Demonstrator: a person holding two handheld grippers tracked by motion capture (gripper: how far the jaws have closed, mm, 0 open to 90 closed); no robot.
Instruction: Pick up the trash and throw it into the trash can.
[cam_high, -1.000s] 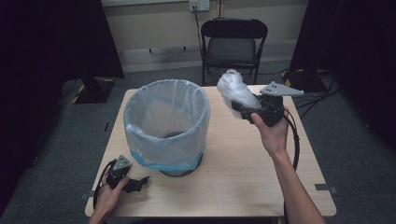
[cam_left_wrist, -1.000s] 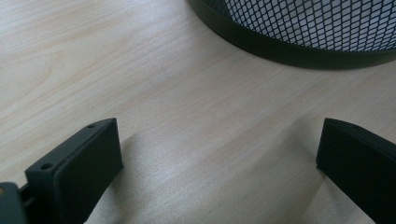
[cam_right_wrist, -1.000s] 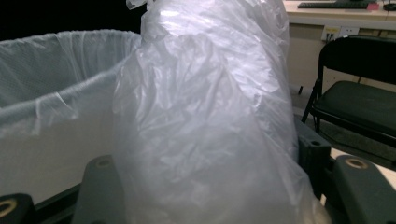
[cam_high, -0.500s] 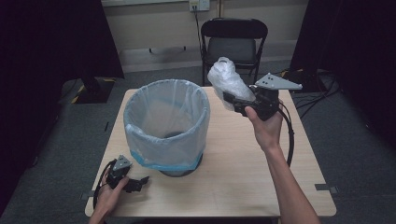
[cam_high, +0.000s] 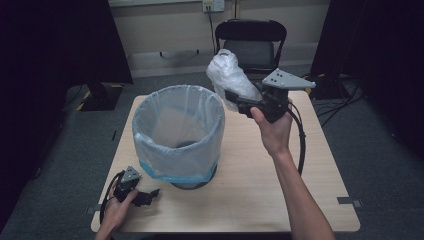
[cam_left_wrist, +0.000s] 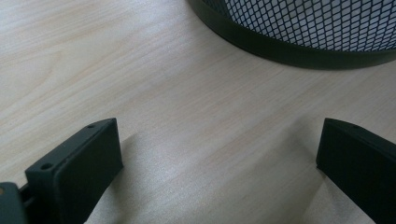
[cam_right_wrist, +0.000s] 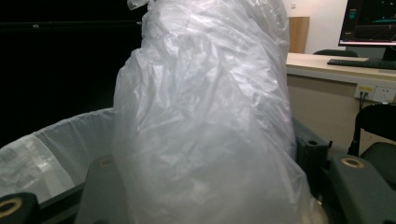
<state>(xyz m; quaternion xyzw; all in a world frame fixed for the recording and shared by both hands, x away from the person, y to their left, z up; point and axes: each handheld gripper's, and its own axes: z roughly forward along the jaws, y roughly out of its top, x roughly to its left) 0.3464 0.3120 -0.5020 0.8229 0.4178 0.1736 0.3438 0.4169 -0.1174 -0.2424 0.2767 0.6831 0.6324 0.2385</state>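
1. Table (cam_high: 240, 190) of pale wood carried a mesh bin (cam_high: 177, 134) lined with a clear bag in the high view. The right gripper (cam_high: 235, 97) was raised above the table just beside the bin's rim, its jaws closed on a crumpled plastic bag (cam_high: 229, 75). The left gripper (cam_high: 150, 195) rested on the table near the bin's base, in the person's left hand (cam_high: 116, 210).
2. In the left gripper view, the jaws stood wide apart with nothing between them, low over the wood, the bin's dark base (cam_left_wrist: 289, 49) ahead.
3. In the right gripper view, the plastic bag (cam_right_wrist: 205, 121) rose upright from between the jaws, the lined bin rim (cam_right_wrist: 51, 140) behind it.
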